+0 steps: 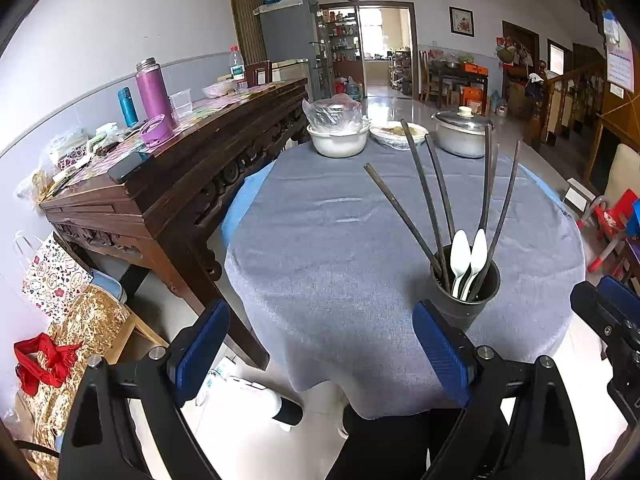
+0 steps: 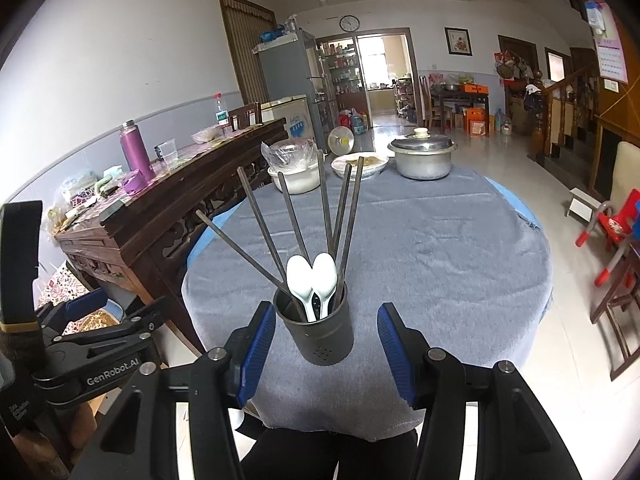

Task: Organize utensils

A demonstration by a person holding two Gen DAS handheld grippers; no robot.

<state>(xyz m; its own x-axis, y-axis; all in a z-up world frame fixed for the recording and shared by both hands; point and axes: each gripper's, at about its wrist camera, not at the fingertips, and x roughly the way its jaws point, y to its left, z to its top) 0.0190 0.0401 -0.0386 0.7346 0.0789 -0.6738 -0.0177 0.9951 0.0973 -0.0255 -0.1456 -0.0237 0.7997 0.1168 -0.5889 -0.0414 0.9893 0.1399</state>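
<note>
Round surface wearing a grey-blue cloth, slightly rumpled. Dark utensil holder sitting near the front edge, carrying chopsticks and two white spoons. At the far edge, sitting side by side: white basin with a plastic bag, a plate of food, lidded metal pot.

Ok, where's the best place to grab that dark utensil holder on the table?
Grip the dark utensil holder around its lower cylindrical wall, coming level from the near side with the right hand-held gripper. Chopsticks and white spoons fan out above, probably blocking a top approach.
</note>
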